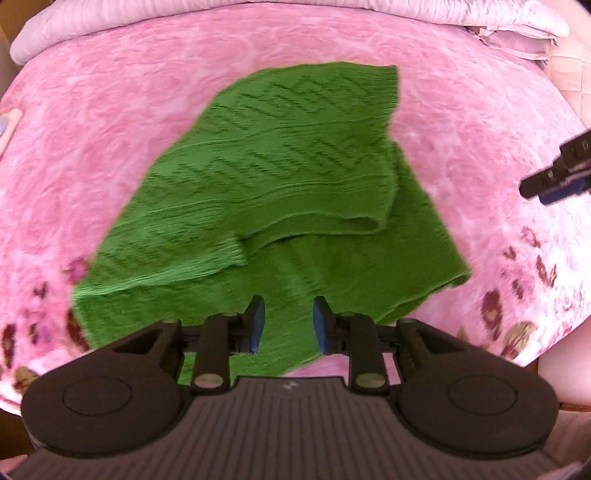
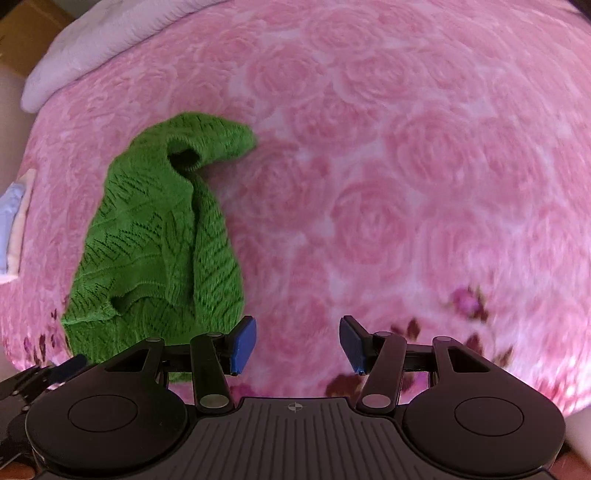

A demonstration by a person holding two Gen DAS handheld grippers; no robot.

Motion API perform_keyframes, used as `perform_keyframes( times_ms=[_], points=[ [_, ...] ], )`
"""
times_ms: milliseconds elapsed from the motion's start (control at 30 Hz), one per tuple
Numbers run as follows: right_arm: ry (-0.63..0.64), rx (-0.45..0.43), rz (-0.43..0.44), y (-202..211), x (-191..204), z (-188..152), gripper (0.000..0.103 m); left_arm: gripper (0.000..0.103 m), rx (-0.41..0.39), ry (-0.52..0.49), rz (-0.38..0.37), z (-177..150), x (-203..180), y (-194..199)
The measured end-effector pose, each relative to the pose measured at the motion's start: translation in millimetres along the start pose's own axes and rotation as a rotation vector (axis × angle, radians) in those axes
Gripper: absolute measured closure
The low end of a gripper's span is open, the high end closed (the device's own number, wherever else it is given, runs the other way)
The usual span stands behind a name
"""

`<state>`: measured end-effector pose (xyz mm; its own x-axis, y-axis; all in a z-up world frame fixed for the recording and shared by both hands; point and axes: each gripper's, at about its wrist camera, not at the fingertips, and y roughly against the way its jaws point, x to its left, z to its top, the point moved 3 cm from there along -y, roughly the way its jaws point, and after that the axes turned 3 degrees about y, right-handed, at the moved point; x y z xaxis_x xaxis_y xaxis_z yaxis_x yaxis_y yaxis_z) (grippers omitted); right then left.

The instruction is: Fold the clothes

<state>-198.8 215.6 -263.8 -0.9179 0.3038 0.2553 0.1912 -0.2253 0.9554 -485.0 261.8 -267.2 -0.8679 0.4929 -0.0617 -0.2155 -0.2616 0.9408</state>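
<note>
Your left claw (image 1: 287, 325) open, blue pads apart, nothing between them, hanging over near hem of green cable-knit sweater (image 1: 266, 199). Your right claw (image 2: 297, 343) open and empty over bare pink rose-print bed blanket (image 2: 388, 166), sweater beside it to its left. Sweater lies part-folded on bed, one flap doubled across body. Long axis runs from your near edge away toward pale quilt (image 1: 332, 22) at far side; neck opening at far end. Risk: loose knit snagging on pad, or single-layer pinch dragging flap open; soft blanket may bunch underneath

Green knit sweater (image 1: 266, 177) partly folded, flat on pink blanket (image 1: 461, 122).
</note>
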Motion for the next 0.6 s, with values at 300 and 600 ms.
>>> perform_keyframes(
  times_ms=[300,600],
  points=[
    [0.212,-0.023,0.132,7.9,-11.1,26.4,0.049,0.075,-0.036,-0.073,0.018,26.2,-51.9,-22.4],
    [0.249,-0.080,0.088,12.3,-38.4,72.3,0.049,0.068,-0.077,-0.212,0.048,53.7,-82.5,-63.4]
  ],
)
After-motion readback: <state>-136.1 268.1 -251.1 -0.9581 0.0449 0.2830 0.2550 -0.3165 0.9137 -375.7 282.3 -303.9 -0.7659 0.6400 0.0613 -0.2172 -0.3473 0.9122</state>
